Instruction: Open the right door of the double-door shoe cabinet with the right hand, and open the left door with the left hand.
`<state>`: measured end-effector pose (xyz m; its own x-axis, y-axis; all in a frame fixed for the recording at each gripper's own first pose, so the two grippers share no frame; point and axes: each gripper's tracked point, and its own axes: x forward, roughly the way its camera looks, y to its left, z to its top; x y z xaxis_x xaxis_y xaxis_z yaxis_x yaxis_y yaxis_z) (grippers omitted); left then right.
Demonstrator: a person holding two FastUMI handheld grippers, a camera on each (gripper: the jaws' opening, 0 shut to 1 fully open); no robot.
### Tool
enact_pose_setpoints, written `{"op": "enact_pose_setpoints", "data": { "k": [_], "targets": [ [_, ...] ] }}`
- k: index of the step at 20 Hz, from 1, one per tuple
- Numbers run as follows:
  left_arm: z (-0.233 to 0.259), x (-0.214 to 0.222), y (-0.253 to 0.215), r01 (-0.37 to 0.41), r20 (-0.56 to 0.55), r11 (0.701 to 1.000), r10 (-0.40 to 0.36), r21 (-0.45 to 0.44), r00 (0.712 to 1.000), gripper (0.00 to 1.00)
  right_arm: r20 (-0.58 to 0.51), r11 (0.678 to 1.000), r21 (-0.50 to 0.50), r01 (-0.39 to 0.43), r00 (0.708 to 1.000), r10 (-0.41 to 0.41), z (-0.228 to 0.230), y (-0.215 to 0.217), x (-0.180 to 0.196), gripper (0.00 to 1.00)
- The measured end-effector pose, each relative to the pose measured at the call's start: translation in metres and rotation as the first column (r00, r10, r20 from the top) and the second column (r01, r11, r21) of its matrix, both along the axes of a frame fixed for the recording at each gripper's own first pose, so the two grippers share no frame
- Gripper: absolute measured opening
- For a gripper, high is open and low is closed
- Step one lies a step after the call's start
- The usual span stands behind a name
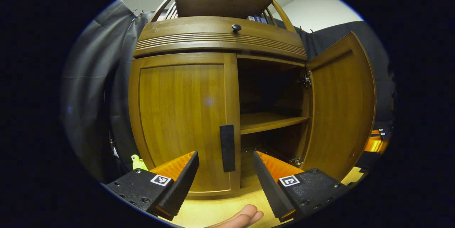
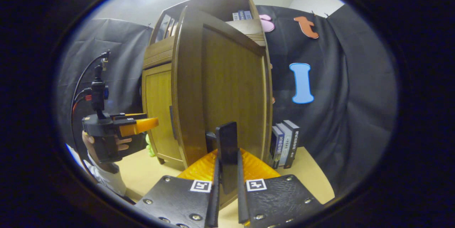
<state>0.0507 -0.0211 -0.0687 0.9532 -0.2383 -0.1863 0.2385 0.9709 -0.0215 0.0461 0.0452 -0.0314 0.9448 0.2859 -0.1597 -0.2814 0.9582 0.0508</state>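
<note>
The brown wooden shoe cabinet [image 1: 220, 36] stands in front of me. Its left door [image 1: 181, 114] is closed, with a black vertical handle [image 1: 227, 148] at its right edge. My left gripper [image 1: 225, 181] is open, fingers spread either side of that handle and a little short of it. The right door [image 1: 341, 107] is swung wide, showing a shelf [image 1: 270, 121] inside. In the right gripper view, my right gripper [image 2: 227, 180] is shut on the right door's black handle [image 2: 227, 146]. The left gripper [image 2: 119, 125], held by a hand, shows in front of the left door [image 2: 158, 110].
Several books [image 2: 286, 144] stand upright on the pale wooden floor [image 2: 309, 171], right of the cabinet. A small green object [image 1: 138, 162] lies at the cabinet's left foot. Black cloth [image 2: 348, 96] surrounds the booth. Fingers of a hand [image 1: 243, 217] show below the left gripper.
</note>
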Motion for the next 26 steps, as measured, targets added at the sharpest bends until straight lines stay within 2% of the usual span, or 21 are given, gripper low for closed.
{"op": "enact_pose_setpoints", "data": {
  "k": [1, 2, 4, 5, 7, 8, 10, 11, 13, 15, 17, 18, 19, 21, 23, 24, 26],
  "targets": [
    [0.0, 0.0, -0.001, 0.003, 0.0, 1.0, -0.003, 0.007, 1.0, 0.95, 0.0, 1.0, 0.017, 0.021, 1.0, -0.021, 0.005, -0.009, -0.004, 0.19],
    [-0.001, -0.001, -0.003, 0.002, 0.005, 1.0, -0.002, 0.014, 1.0, 0.9, -0.001, 0.999, 0.016, 0.039, 0.999, -0.039, 0.004, -0.016, -0.004, 0.09],
    [-0.002, 0.0, -0.005, -0.001, 0.007, 1.0, 0.001, 0.022, 1.0, 0.92, 0.015, 0.996, -0.015, 0.085, 0.996, -0.085, 0.004, -0.039, -0.003, 0.09],
    [-0.004, 0.0, -0.006, 0.001, 0.004, 1.0, -0.002, 0.021, 1.0, 0.95, 0.014, 0.993, -0.025, 0.112, 0.994, -0.112, 0.003, -0.052, -0.001, 0.09],
    [-0.009, -0.001, -0.011, 0.007, -0.007, 1.0, -0.007, 0.02, 1.0, 0.92, 0.017, 0.986, -0.043, 0.161, 0.987, -0.161, 0.0, -0.079, 0.006, 0.08],
    [-0.011, -0.001, -0.013, 0.01, -0.011, 1.0, -0.01, 0.021, 1.0, 0.95, 0.001, 0.984, -0.026, 0.178, 0.984, -0.178, -0.001, -0.092, 0.008, 0.01],
    [-0.014, 0.001, -0.015, 0.014, -0.02, 1.0, -0.014, 0.023, 1.0, 0.92, -0.016, 0.986, 0.0, 0.166, 0.986, -0.166, 0.001, -0.101, 0.01, 0.01],
    [-0.014, 0.002, -0.017, 0.017, -0.02, 1.0, -0.017, 0.018, 1.0, 0.95, -0.013, 0.988, -0.007, 0.151, 0.988, -0.151, 0.003, -0.107, 0.012, 0.0],
    [-0.016, 0.004, -0.02, 0.019, -0.021, 1.0, -0.019, 0.011, 1.0, 0.92, -0.018, 0.992, -0.005, 0.125, 0.992, -0.125, 0.002, -0.115, 0.015, 0.0],
    [-0.016, 0.006, -0.023, 0.018, -0.018, 1.0, -0.018, 0.008, 1.0, 0.95, -0.019, 0.996, -0.006, 0.088, 0.996, -0.088, 0.003, -0.121, 0.019, 0.01],
    [-0.02, 0.009, -0.025, 0.021, -0.026, 1.0, -0.021, 0.004, 0.999, 0.95, -0.025, 0.998, -0.013, 0.063, 0.998, -0.064, 0.002, -0.126, 0.021, 0.0],
    [-0.02, 0.01, -0.025, 0.022, -0.03, 1.0, -0.022, 0.007, 0.999, 0.92, -0.028, 0.998, -0.013, 0.053, 0.998, -0.054, 0.003, -0.127, 0.02, 0.01],
    [-0.022, 0.012, -0.023, 0.019, -0.03, 1.0, -0.019, 0.01, 0.999, 0.95, -0.026, 0.999, -0.016, 0.045, 0.999, -0.045, 0.003, -0.128, 0.023, 0.01],
    [-0.022, 0.017, -0.021, 0.008, -0.026, 1.0, -0.008, 0.007, 1.0, 0.92, -0.023, 0.999, -0.032, 0.028, 0.999, -0.029, 0.004, -0.127, 0.019, 0.01],
    [-0.024, 0.023, -0.019, 0.001, -0.021, 1.0, -0.001, 0.0, 1.0, 0.94, 0.006, 0.996, -0.077, 0.043, 0.999, -0.043, 0.003, -0.129, 0.019, 0.01],
    [-0.023, 0.027, -0.019, 0.005, -0.009, 1.0, -0.005, -0.012, 1.0, 0.92, 0.028, 0.991, -0.096, 0.09, 0.996, -0.087, 0.004, -0.139, 0.019, 0.2],
    [-0.023, 0.038, -0.019, 0.004, 0.006, 0.999, -0.003, -0.04, 1.0, 0.94, 0.041, 0.986, -0.099, 0.132, 0.991, -0.128, 0.006, -0.144, 0.013, 0.58]
  ]
}}
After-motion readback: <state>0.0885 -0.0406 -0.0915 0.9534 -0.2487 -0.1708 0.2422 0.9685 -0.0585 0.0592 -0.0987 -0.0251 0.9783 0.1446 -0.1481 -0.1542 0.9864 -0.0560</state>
